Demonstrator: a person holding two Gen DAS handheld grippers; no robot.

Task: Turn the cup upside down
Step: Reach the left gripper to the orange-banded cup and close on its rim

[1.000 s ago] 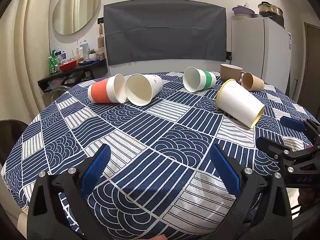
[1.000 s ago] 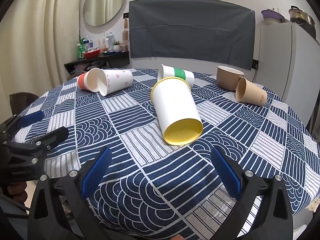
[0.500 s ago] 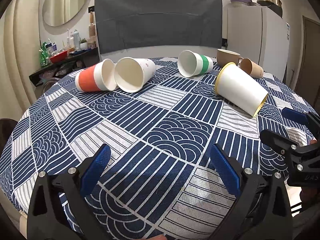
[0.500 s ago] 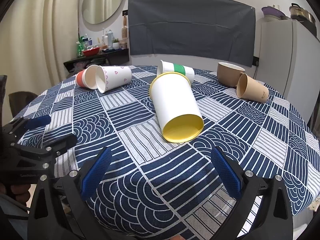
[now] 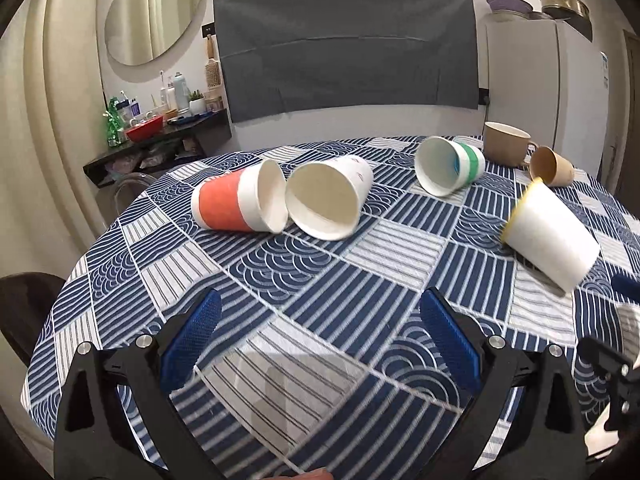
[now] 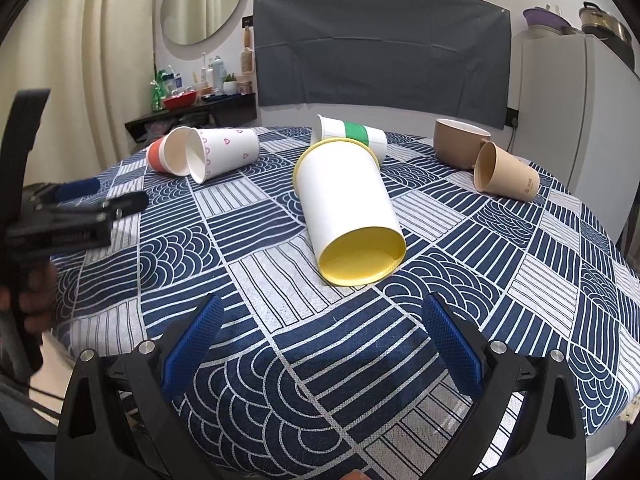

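We're in the approach step, nothing grasped yet. Right hand-held gripper [image 6: 320, 344] is spread wide and empty, lined up on the yellow-rimmed cup [image 6: 348, 216], which lies on its side on the desk [image 6: 520, 300], base end toward us. Left hand-held gripper [image 5: 320, 340] is also wide and empty over bare cloth. Next we likely need to close on the cup wall, lift, rotate rim-down and set it down. All lying cups look empty: orange cup [image 5: 232, 204], hearts cup [image 5: 328, 196], green-band cup [image 5: 448, 164], kraft cup [image 6: 504, 174]. Inside of the upright brown mug [image 6: 460, 140] isn't visible.
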